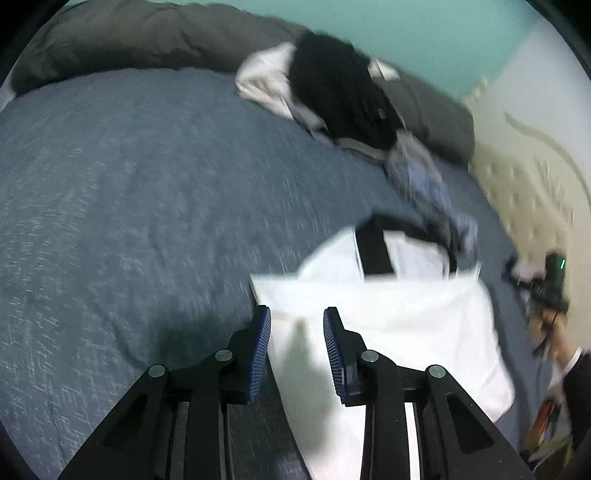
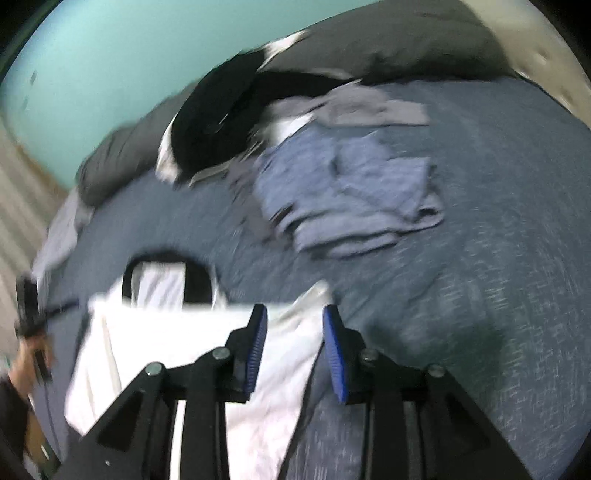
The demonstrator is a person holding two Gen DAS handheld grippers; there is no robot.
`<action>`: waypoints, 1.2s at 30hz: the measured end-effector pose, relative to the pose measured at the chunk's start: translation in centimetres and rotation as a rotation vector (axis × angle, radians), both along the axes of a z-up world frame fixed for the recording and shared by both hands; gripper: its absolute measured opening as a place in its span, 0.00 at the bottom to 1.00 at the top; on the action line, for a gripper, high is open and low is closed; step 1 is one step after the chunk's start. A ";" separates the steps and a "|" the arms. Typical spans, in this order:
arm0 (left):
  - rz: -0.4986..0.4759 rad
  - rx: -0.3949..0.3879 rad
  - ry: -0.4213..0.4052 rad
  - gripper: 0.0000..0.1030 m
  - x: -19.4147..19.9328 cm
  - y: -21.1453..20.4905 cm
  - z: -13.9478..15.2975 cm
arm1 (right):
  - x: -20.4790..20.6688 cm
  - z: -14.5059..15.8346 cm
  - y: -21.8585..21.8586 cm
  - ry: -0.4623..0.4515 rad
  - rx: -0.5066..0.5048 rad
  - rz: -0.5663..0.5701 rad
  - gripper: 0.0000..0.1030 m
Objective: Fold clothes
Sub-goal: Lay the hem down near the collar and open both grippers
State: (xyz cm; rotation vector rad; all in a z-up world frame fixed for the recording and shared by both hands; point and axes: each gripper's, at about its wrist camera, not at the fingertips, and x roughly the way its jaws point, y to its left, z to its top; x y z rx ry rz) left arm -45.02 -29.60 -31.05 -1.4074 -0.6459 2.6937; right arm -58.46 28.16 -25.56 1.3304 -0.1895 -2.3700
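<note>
A white garment (image 1: 388,317) with a black neckline lies partly folded on a blue bedspread (image 1: 129,184). Both the left gripper (image 1: 297,321) and the right gripper (image 2: 295,319) hover over it, jaws apart, holding nothing. Behind it lie a folded blue garment (image 2: 351,199) and a loose, unfolded dark pile (image 1: 340,99).

shirt (image 1: 388,314) on bed (image 1: 129,184) near front | clothes pile (image 1: 340,99) behind it by pillows (image 1: 147,33)

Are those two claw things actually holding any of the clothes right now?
No. Both the left gripper and right gripper are open above the white garment; nothing is held.
</note>
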 end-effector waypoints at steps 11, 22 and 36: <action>-0.023 -0.097 -0.036 0.31 -3.1 1.1 -2.8 | 0.1 -5.2 -5.8 -0.057 0.161 0.124 0.30; 0.175 -0.047 0.024 0.32 -6.6 -3.1 -3.0 | -5.5 -5.3 -3.5 -0.013 0.125 -0.074 0.30; 0.181 0.016 0.128 0.37 -1.7 -4.7 -1.8 | -2.6 -4.2 1.2 0.021 0.047 -0.075 0.30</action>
